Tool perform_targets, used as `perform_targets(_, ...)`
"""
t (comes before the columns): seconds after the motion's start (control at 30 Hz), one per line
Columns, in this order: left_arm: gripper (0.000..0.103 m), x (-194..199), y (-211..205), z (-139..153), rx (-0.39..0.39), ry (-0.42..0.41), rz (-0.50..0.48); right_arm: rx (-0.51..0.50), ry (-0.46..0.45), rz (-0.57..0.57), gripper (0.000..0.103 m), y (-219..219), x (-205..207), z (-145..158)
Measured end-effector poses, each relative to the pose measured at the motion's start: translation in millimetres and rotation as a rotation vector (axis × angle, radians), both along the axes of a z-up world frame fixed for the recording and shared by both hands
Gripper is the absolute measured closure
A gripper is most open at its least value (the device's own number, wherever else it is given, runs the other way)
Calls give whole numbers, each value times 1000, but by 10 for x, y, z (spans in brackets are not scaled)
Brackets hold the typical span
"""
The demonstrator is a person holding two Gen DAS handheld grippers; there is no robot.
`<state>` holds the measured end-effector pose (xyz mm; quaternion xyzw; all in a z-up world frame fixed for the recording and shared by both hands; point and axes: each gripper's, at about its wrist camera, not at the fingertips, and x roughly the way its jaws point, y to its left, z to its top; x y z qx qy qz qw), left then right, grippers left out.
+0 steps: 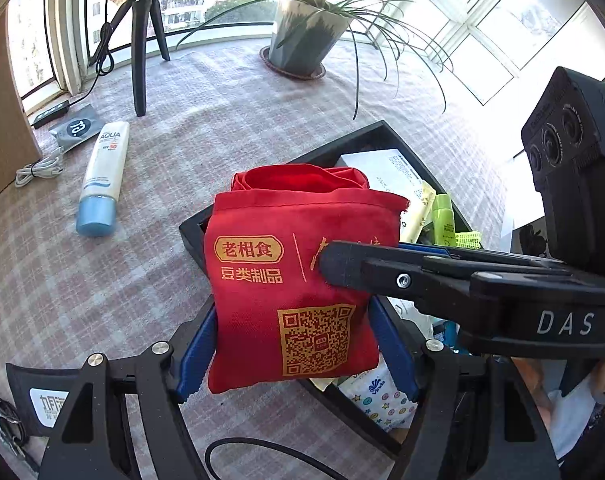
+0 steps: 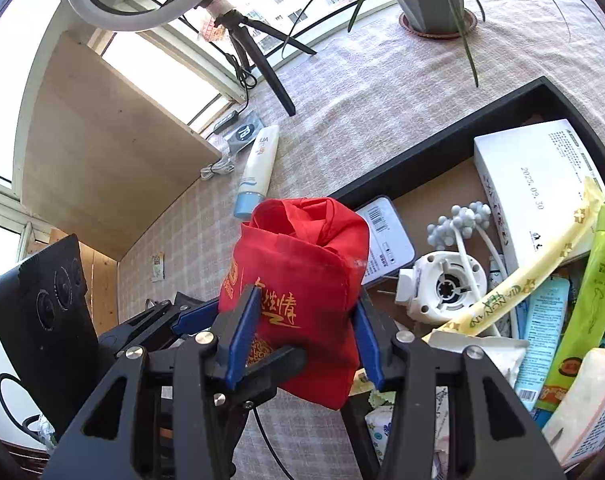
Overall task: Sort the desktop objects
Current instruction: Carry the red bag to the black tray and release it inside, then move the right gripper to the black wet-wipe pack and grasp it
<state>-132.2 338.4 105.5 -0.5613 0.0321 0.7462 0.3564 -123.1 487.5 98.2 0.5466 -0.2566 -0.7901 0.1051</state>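
A red cloth pouch (image 1: pixel 294 280) with yellow print and a QR code is held upright over the near left corner of a black tray (image 1: pixel 342 148). My left gripper (image 1: pixel 294 356) is shut on the pouch's lower part, its blue pads at either side. My right gripper (image 2: pixel 302 340) is shut on the same pouch (image 2: pixel 302 272) from the right; its finger (image 1: pixel 342 264) crosses the pouch in the left wrist view. The black tray (image 2: pixel 442 148) holds several items: a white box (image 2: pixel 542 184), a green tube (image 2: pixel 598 280) and a white round device (image 2: pixel 442 288).
On the checked tablecloth lie a white sunscreen tube with a blue cap (image 1: pixel 102 176), a grey sachet (image 1: pixel 76 128) and a white cable (image 1: pixel 38 170). A tripod (image 1: pixel 140 40) and a potted plant (image 1: pixel 306 36) stand at the back. A wooden board (image 2: pixel 102 140) leans at left.
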Motion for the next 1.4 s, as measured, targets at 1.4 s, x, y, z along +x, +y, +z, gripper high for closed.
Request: perform_targets(1.4, 33, 147, -2125, -375, -109, -129, 554, 141, 7, 444, 45, -1514, -653, 40)
